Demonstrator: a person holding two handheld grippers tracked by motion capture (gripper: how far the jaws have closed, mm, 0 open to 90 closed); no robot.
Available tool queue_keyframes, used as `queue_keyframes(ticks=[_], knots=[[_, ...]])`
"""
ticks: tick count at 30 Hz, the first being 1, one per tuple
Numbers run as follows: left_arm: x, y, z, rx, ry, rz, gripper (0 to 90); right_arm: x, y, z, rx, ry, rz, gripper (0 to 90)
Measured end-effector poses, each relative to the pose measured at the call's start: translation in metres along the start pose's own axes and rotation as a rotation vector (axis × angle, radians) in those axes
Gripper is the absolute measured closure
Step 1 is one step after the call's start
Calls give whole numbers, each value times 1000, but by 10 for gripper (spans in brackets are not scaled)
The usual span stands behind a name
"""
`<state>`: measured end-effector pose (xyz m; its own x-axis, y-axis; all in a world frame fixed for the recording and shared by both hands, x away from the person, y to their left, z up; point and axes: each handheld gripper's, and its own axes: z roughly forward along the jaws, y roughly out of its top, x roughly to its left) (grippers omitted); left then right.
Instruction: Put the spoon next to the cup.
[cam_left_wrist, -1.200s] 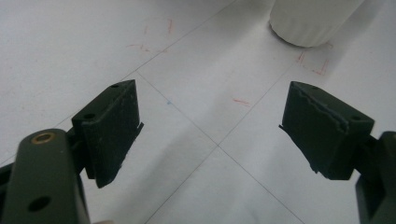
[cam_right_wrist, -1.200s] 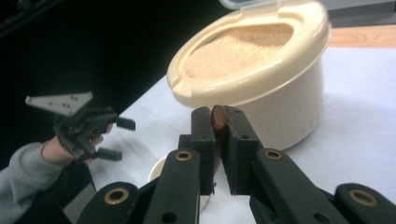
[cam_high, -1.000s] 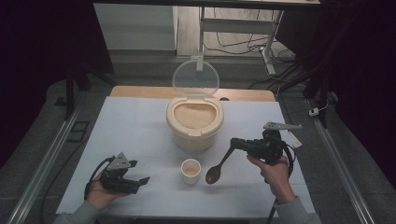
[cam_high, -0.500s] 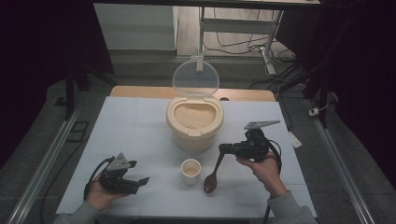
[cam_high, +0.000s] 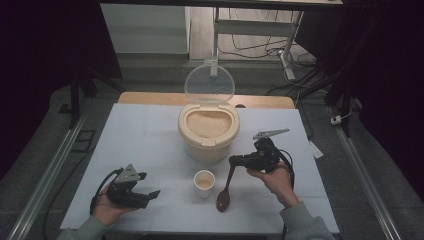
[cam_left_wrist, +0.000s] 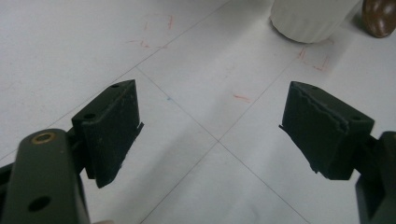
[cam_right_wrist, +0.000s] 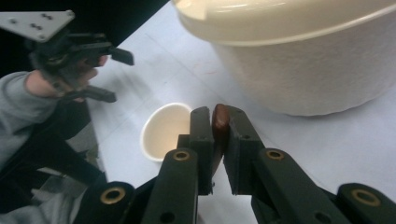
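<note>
brown wooden spoon (cam_high: 224, 192): clamped by its handle in your right gripper (cam_high: 234, 161), bowl resting on the table beside the small cup (cam_high: 204, 182). left gripper (cam_high: 150, 194): wide, empty. rice container (cam_high: 208, 129) beyond, lid up. step: setting spoon down; next, release.

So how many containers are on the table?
2: a big rice bin with its clear lid up, at the table's middle, and a small cup just in front of it.

We see a white surface (cam_high: 150, 135) carrying a cream rice container (cam_high: 208, 131) with its clear lid (cam_high: 209, 83) up, and a small cup (cam_high: 204, 182) just before it
</note>
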<state>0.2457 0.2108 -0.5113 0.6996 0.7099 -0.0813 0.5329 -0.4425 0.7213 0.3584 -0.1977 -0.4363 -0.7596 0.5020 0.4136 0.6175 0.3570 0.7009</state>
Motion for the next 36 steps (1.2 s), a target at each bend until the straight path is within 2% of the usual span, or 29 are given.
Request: queue_keyframes(ticks=[10, 16, 24, 28, 36], knots=[[0, -1, 0, 2, 0, -1, 191, -19, -6, 21, -24, -101, 6, 744], [0, -1, 0, 2, 0, 0, 191, -26, -9, 30, -7, -149, 7, 715], [1, -1, 1, 5, 0, 0, 191, -44, -19, 47, 32, -194, 52, 665], [1, -1, 1, 7, -1, 1, 191, -49, -21, 54, 57, -219, 57, 645], [1, -1, 1, 9, -1, 2, 190, -48, -22, 68, 105, -283, 7, 607]])
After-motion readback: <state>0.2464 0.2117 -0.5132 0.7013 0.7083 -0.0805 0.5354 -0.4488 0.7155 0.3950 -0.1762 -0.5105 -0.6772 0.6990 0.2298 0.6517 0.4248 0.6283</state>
